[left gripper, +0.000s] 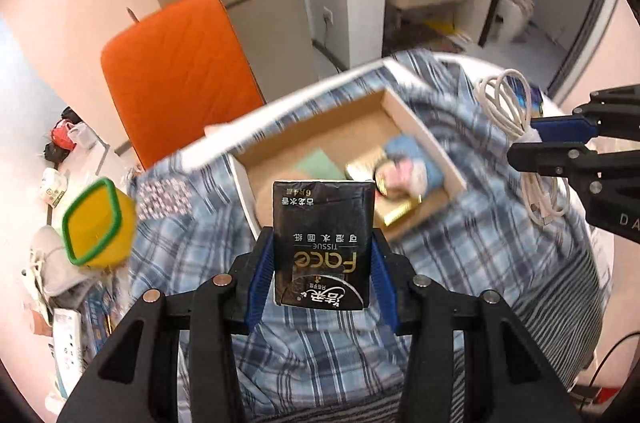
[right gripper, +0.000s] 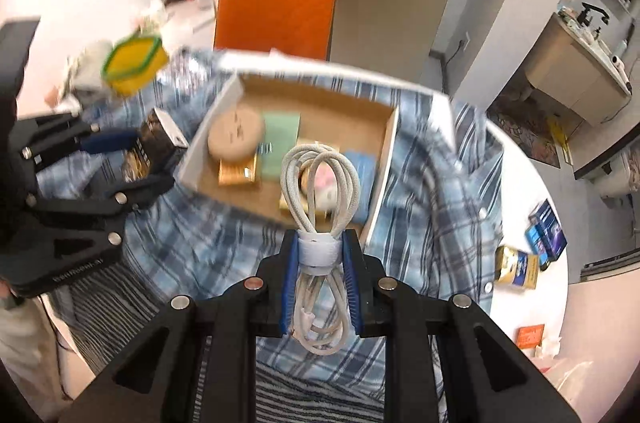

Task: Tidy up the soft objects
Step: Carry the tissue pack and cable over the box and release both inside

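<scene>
My left gripper [left gripper: 322, 255] is shut on a black tissue pack [left gripper: 322, 239] and holds it upright above the blue plaid shirt [left gripper: 460, 255], just in front of the open cardboard box [left gripper: 416, 127]. My right gripper [right gripper: 319, 259] is shut on a coiled white cable [right gripper: 320, 179] at its strap, above the shirt [right gripper: 440, 191] and near the box [right gripper: 384, 163]. The box holds a round tan pad [right gripper: 236, 137], a green card [right gripper: 280, 135], gold items and a blue-pink soft object [right gripper: 362, 167]. The right gripper with the cable [left gripper: 516, 119] shows in the left wrist view.
An orange chair [left gripper: 176, 71] stands behind the round table. A yellow container with green rim [left gripper: 100, 219] sits at the table's left. Small boxes [right gripper: 532, 247] lie at the table's right edge. Clutter lies on the floor [left gripper: 60, 151] to the left.
</scene>
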